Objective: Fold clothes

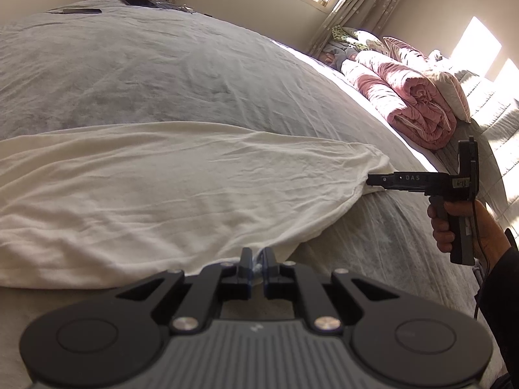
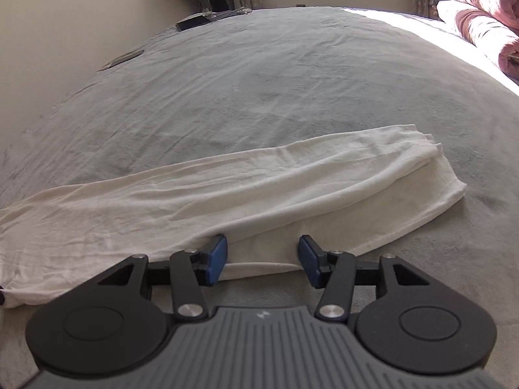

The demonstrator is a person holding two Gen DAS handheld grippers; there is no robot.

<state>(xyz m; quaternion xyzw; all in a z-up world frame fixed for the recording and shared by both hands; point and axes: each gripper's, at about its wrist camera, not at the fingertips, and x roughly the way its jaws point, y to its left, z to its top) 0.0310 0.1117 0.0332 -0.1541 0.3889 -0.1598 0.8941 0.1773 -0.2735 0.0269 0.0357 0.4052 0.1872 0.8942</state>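
on grey bed [image 2: 259, 74]: left gripper [image 1: 256, 259] jaws pinching white garment [image 1: 162, 194] edge; right gripper [image 2: 262, 256] jaws spread.

both wrist views sit low over the bed [image 1: 162, 64], sharing the white garment [image 2: 227, 181].

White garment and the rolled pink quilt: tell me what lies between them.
Only bare grey bedcover lies between the white garment and the pink quilt. The left wrist view shows this stretch; the right gripper sits at the garment's corner there.
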